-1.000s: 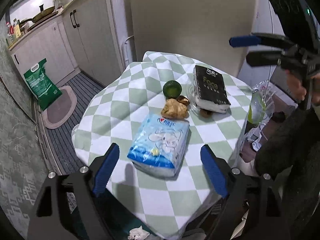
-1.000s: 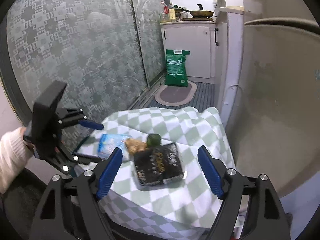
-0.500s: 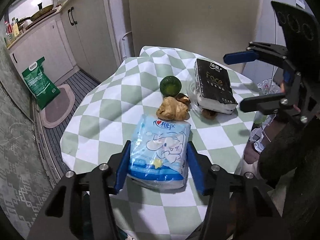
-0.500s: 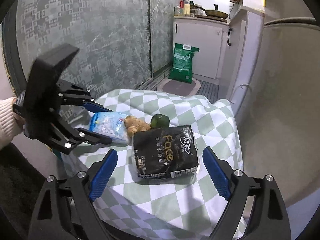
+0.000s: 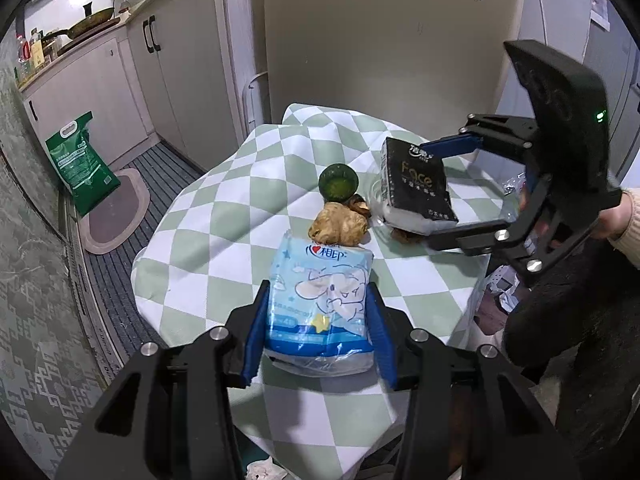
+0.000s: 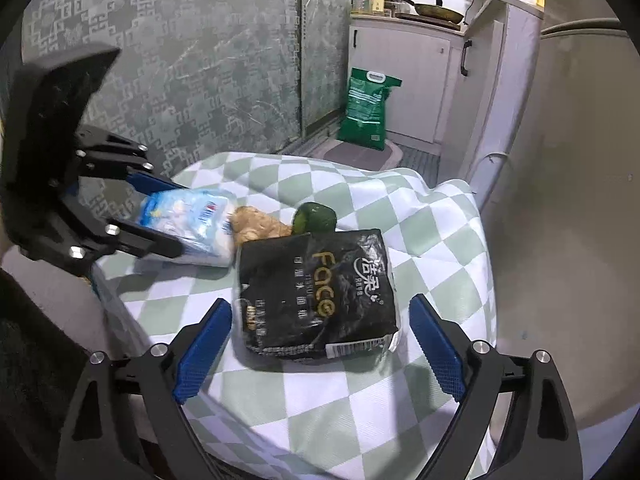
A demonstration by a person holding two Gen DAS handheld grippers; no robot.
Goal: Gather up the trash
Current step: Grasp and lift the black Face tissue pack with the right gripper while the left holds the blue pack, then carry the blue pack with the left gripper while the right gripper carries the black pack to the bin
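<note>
A light blue tissue pack (image 5: 320,304) lies on the green-and-white checked table (image 5: 208,240). My left gripper (image 5: 318,336) is shut on its near end, and the pack also shows in the right wrist view (image 6: 188,220). A black "Face" tissue pack (image 6: 316,296) lies across a clear dish. My right gripper (image 6: 320,344) is open, its blue pads on either side of that pack without touching. A brown crumpled lump (image 5: 338,226) and a green round fruit (image 5: 338,182) sit between the two packs.
A fridge (image 5: 380,40) stands behind the table. White cabinets (image 5: 180,60), a green sack (image 5: 80,168) and an oval mat (image 5: 116,208) are on the left. Crumpled paper (image 5: 262,472) lies on the floor under the table's near edge.
My left gripper moved forward and shut on the blue tissue pack. My right gripper came down and closer, straddling the black pack, still open.
</note>
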